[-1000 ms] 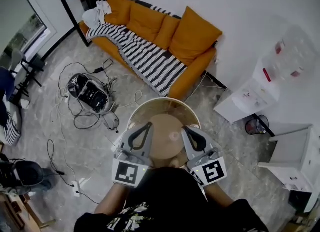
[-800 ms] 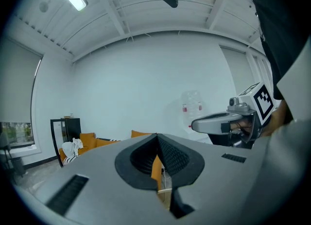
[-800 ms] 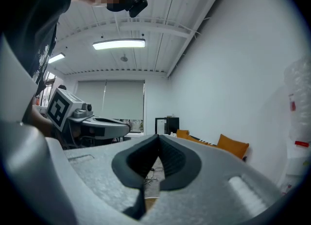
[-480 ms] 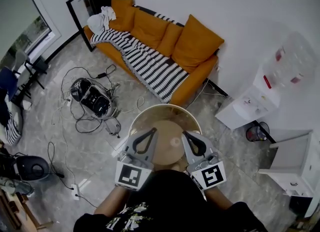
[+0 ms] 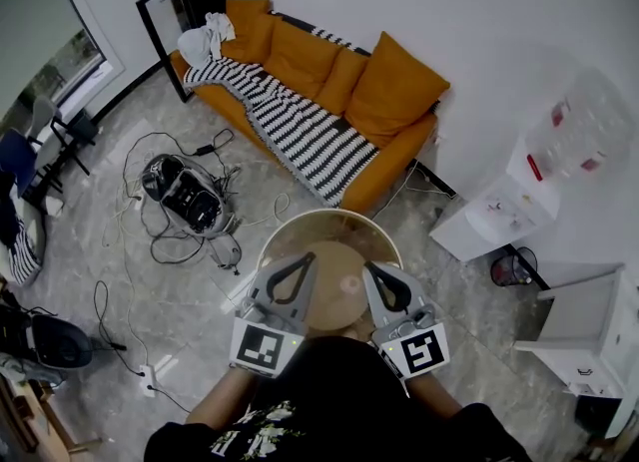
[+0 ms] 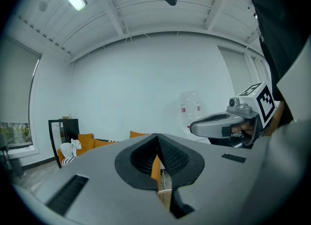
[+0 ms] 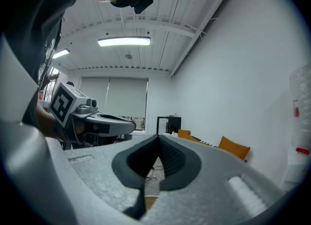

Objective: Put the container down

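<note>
Head view: near side of container (image 5: 329,215) lost under left gripper (image 5: 301,258), right gripper (image 5: 372,267) and the person's dark torso (image 5: 329,390) (both hands buried there too). Where the jaws meet its wall: not visible. Gripper views: only a thin sliver shows between the closed tips, unreadable. Red-marked things (image 5: 576,141) above white cabinet (image 5: 496,213): too blurred to name. Chair (image 5: 18,159) cut by left edge.

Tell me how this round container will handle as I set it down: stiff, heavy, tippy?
Its see-through wall suggests the container is thin plastic, probably light and somewhat flexible at the rim, where the left claw and right claw pinch it. The wide round base should likely sit steady, not tip.
</note>
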A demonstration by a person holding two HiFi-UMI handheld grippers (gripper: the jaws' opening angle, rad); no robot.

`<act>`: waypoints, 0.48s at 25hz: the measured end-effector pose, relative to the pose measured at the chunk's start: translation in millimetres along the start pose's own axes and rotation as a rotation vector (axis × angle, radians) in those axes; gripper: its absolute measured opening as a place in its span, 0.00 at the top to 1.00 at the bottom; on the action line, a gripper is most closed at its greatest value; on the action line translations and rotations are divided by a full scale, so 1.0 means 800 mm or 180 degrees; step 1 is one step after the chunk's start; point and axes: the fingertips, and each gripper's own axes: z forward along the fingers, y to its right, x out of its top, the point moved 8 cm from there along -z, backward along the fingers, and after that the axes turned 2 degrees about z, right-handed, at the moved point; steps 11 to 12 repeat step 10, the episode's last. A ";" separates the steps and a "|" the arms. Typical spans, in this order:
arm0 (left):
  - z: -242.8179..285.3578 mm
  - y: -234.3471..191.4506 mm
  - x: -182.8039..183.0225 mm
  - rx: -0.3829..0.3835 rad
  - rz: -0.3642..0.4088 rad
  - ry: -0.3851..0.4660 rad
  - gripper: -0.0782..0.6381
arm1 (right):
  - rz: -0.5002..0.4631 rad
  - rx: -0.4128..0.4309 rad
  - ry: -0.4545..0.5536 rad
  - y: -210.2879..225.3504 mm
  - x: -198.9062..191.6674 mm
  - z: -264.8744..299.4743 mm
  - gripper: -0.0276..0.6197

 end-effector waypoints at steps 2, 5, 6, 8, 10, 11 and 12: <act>-0.005 0.001 -0.004 0.0013 -0.0011 0.0001 0.87 | 0.0010 0.0005 -0.0003 -0.006 -0.003 -0.002 0.97; -0.009 0.001 -0.005 0.0022 0.0004 0.0013 0.87 | 0.0011 0.0016 -0.0001 -0.011 -0.005 -0.002 0.97; -0.010 0.001 -0.005 0.0021 0.0015 0.0016 0.87 | 0.0013 0.0016 -0.0001 -0.012 -0.006 -0.002 0.97; -0.013 -0.001 -0.004 0.0024 0.0025 0.0026 0.87 | 0.0015 0.0018 -0.0002 -0.015 -0.007 0.000 0.97; -0.017 -0.004 -0.004 0.0033 0.0020 0.0034 0.87 | 0.0015 0.0021 -0.0002 -0.020 -0.007 0.002 0.97; -0.017 -0.004 -0.004 0.0033 0.0020 0.0034 0.87 | 0.0015 0.0021 -0.0002 -0.020 -0.007 0.002 0.97; -0.017 -0.004 -0.004 0.0033 0.0020 0.0034 0.87 | 0.0015 0.0021 -0.0002 -0.020 -0.007 0.002 0.97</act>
